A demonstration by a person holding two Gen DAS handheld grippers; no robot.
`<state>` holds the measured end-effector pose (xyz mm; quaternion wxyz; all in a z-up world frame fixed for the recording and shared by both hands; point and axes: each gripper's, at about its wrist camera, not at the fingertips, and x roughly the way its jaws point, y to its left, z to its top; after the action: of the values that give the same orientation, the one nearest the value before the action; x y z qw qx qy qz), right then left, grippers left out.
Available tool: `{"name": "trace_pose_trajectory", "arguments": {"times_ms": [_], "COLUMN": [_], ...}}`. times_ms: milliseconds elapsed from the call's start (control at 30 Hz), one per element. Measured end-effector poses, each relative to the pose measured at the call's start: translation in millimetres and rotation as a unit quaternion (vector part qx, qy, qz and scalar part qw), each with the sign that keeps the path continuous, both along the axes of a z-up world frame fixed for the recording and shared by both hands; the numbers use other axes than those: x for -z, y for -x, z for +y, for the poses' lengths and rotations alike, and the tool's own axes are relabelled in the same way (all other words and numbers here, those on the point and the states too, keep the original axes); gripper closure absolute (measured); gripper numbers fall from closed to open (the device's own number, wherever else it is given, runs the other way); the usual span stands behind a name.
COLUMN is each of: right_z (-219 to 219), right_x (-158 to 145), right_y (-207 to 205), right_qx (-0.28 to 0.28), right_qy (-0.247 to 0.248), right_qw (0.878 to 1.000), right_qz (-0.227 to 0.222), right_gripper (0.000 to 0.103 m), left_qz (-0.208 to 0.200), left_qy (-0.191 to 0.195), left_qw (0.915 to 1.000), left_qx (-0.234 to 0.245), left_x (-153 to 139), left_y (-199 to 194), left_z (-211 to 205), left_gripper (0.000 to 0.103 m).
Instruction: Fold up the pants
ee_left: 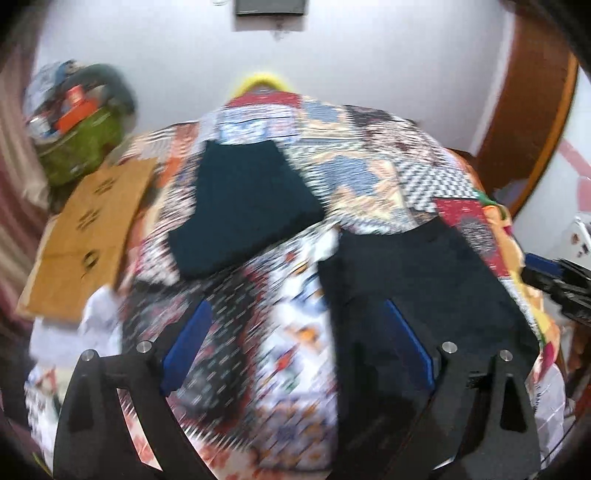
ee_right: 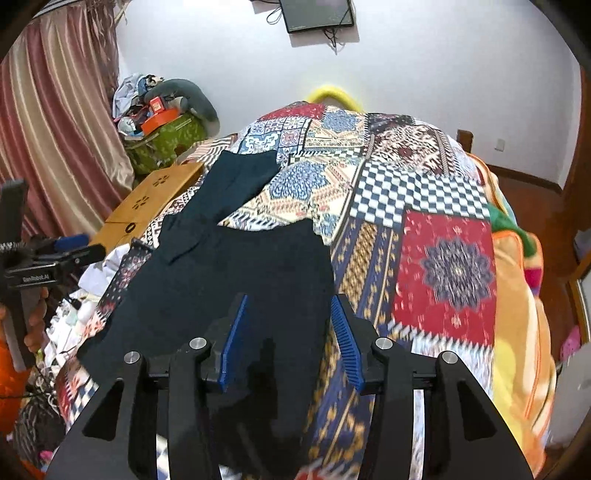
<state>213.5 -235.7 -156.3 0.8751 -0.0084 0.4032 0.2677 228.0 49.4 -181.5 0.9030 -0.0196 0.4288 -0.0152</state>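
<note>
Dark navy pants (ee_right: 236,266) lie flat on a patchwork bedspread (ee_right: 424,206), one leg stretching far-left toward the wall. In the blurred left wrist view the pants show as two dark patches, a far one (ee_left: 243,206) and a near one (ee_left: 424,288). My left gripper (ee_left: 295,325) is open wide above the bedspread, its right finger over the near patch, holding nothing. My right gripper (ee_right: 288,325) is open above the near end of the pants, empty. The left gripper also shows at the left edge of the right wrist view (ee_right: 55,254).
A cardboard box (ee_right: 155,199) lies at the bed's left side. Behind it sits a green bag piled with clutter (ee_right: 166,136). Striped curtains (ee_right: 48,129) hang on the left. An orange blanket (ee_right: 517,288) edges the bed's right side. A monitor (ee_right: 317,14) hangs on the white wall.
</note>
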Motion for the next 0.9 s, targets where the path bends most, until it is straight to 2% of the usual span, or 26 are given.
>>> {"name": "trace_pose_trajectory", "arguments": {"times_ms": [67,200,267,333,367,433,533,633,700,833,900], "right_z": [7.4,18.0,26.9,35.3,38.4,43.8,35.1,24.0,22.7,15.5,9.2], "right_x": [4.1,18.4,31.6,43.2,49.9,61.7,62.9,65.8,63.9,48.5,38.3], "right_y": [-16.8,-45.9,-62.6,-71.2,-72.7,-70.2,-70.7,-74.7,-75.6,-66.9,-59.1], "right_qx": [-0.009,-0.032,-0.040,-0.052,-0.059,-0.069,-0.066,-0.058,-0.053,-0.041,-0.039], "right_qy": [0.000,-0.004,0.005,0.019,0.028,0.049,0.041,0.020,0.017,0.029,0.037], "right_qw": [1.000,0.999,0.997,0.995,0.994,0.994,0.995,0.994,0.994,0.995,0.995], "right_qz": [0.007,0.041,0.063,0.077,0.084,0.073,0.063,0.085,0.090,0.088,0.081], "right_gripper": [0.060,0.060,0.060,0.060,0.068,0.075,0.083,0.084,0.084,0.075,0.073], "left_qz": [0.012,0.056,0.068,0.062,0.057,0.043,0.041,0.046,0.046,0.047,0.035], "left_qy": [-0.005,-0.022,-0.022,-0.010,-0.016,-0.037,-0.044,-0.043,-0.038,-0.033,-0.030], "left_qw": [0.9996,0.9973,0.9972,0.9980,0.9982,0.9984,0.9982,0.9980,0.9982,0.9983,0.9989], "left_qx": [0.024,0.041,0.024,0.010,0.007,0.006,0.008,0.001,0.002,-0.009,-0.006], "left_x": [7.6,38.0,53.6,59.6,60.3,61.7,63.3,64.1,61.8,45.9,32.4], "left_y": [-24.2,-59.9,-71.1,-71.7,-71.1,-68.9,-68.2,-71.5,-72.4,-64.4,-54.4], "left_z": [-14.5,-29.0,-26.7,-22.0,-21.6,-24.0,-25.0,-23.6,-22.4,-18.7,-16.9], "left_gripper": [0.009,0.009,0.008,0.007,0.007,0.007,0.007,0.001,0.001,0.002,0.002]}}
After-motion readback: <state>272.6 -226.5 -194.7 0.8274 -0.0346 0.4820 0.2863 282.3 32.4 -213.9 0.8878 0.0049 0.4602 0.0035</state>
